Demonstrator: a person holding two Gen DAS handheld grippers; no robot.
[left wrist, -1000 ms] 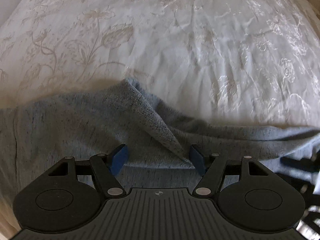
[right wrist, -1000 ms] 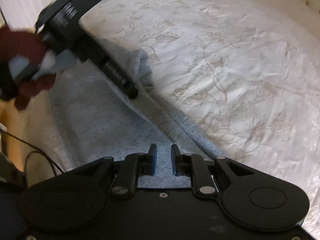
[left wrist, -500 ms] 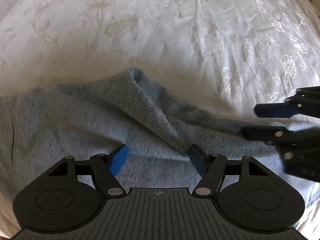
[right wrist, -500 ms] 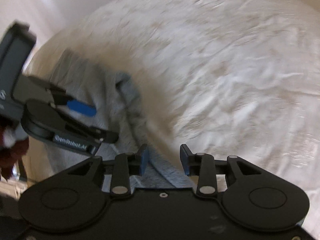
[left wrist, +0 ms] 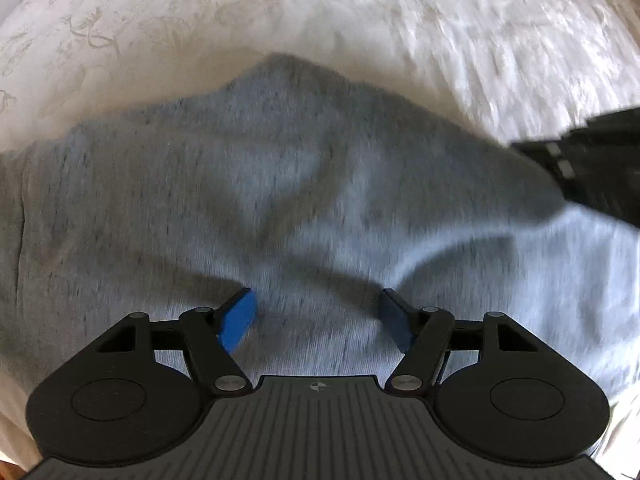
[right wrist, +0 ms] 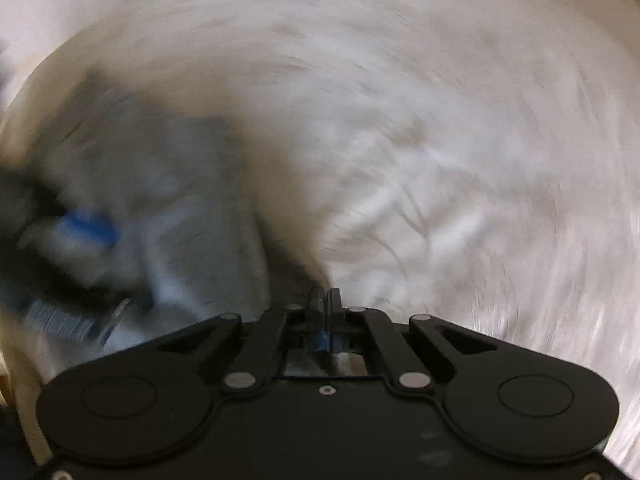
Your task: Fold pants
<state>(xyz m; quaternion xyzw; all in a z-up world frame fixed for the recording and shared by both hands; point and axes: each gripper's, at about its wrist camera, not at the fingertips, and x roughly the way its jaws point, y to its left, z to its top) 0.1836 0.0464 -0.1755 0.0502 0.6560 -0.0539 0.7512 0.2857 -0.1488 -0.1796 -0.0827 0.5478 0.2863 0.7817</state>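
Place: on the bed, across its pale embroidered cover, the grey pants lie spread, their far edge bunched into a peak.
Left hand-held gripper: points straight down over the cloth near the camera side; its blue pads stand well apart with nothing pinched between them, only flat fabric below.
Right hand-held gripper: angled steeply downward at the pants' edge where grey meets white; its jaws have just been closing and now sit together. Fabric runs up to the fingertips, and in the left wrist view the cloth rises into a tented ridge toward the dark body of that tool, so I judge an edge of the pants is pinched there. Blur hides the contact itself.
Step in hand: judged as taking hold of one side before carrying it over for a fold.
Doing it well: catch every layer at that edge, not just the top ply; lift only enough to clear the cover so the bedspread does not come along; have the left tool take or pin the matching edge so the fold line stays straight and the peak is smoothed out rather than trapped inside.
Risk: a thin pinch may slip as the knit stretches.
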